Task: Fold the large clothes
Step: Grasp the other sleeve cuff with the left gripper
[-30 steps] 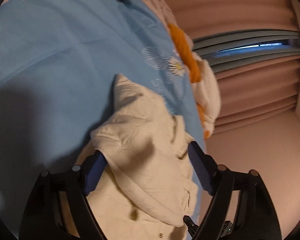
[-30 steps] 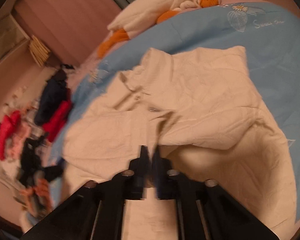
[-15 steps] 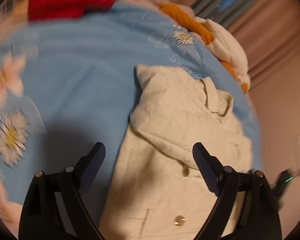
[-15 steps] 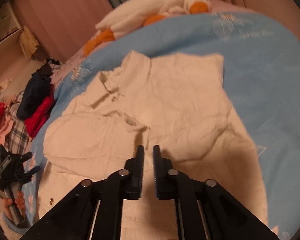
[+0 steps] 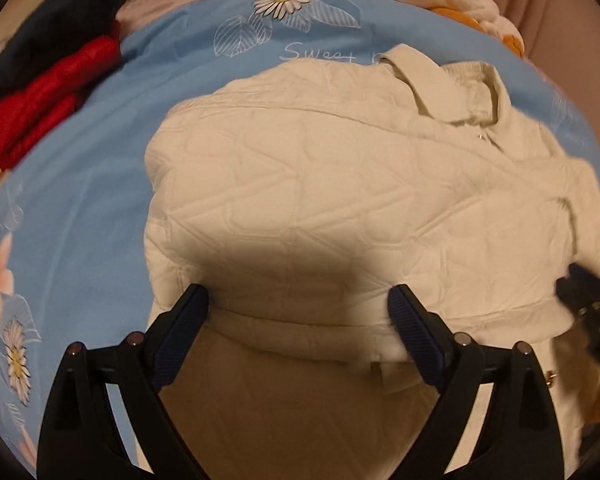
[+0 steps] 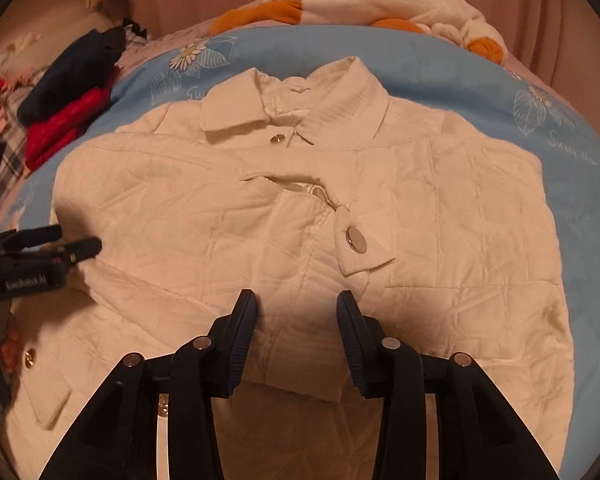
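Two grippers hung over a cream quilted jacket (image 6: 420, 208) that lay spread on a blue daisy-print bedspread (image 5: 84, 184), its collar (image 6: 300, 100) toward the far edge and both sleeves folded in across the chest. The left gripper (image 5: 300, 312) stood wide and was opening further, its blue pads (image 5: 184, 320) above the folded left sleeve without pressing it. The right gripper (image 6: 296, 320) was narrower and opening, hovering over the right sleeve's cuff near its silver snap (image 6: 356, 239), gripping nothing. Red and navy clothes (image 6: 68, 100) were piled at the bed's left edge, and a white-and-orange plush toy (image 6: 372, 4) lay beyond the collar.
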Tool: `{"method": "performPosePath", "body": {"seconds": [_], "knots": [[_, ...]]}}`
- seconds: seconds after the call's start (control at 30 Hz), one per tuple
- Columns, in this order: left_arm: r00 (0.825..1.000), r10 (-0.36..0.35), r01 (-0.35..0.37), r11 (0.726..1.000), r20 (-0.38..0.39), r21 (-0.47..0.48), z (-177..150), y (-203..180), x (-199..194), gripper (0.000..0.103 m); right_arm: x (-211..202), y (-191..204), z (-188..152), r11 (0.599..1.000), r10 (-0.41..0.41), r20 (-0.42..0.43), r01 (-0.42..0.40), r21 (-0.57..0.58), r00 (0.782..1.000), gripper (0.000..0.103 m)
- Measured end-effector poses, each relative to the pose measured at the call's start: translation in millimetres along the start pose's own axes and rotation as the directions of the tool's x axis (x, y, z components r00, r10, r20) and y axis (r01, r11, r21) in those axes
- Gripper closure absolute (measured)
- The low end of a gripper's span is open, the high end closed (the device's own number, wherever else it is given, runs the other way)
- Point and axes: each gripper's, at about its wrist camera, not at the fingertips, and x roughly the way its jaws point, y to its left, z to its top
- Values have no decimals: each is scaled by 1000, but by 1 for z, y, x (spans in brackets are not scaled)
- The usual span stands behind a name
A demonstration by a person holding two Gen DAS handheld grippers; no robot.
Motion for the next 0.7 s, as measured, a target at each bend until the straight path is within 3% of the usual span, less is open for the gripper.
{"method": "performPosePath", "body": {"seconds": [0.13,0.2,0.27,0.33,0.4,0.47,0.57,0.7], "knots": [[1000,-15,14,1000,-11,-17,0,-2,-9,11,-6,-1,2,1000,4,-3,-3,27,1000,60],[999,-55,55,997,2,-57,-6,0,-26,11,-18,1,0,999,18,0,-18,46,1000,59],[997,-81,81,993,10,-87,-17,7,-46,11,-33,-2,-6,996,58,13,-58,63,998,53],[993,-118,119,986,17,-116,-30,16,-65,10,-52,-7,-18,994,78,29,-80,81,997,41],[982,-189,189,967,19,-168,-50,34,-83,8,-70,-16,-33,991,88,38,-91,103,995,40],[974,-226,223,950,11,-218,-72,47,-95,2,-90,-32,-56,984,97,42,-102,149,994,40],[969,-249,239,933,-4,-270,-103,65,-105,2,-109,-61,-88,966,102,39,-109,236,994,40],[939,-342,313,892,-32,-327,-139,75,-109,2,-129,-97,-126,931,94,20,-95,352,995,40]]}}
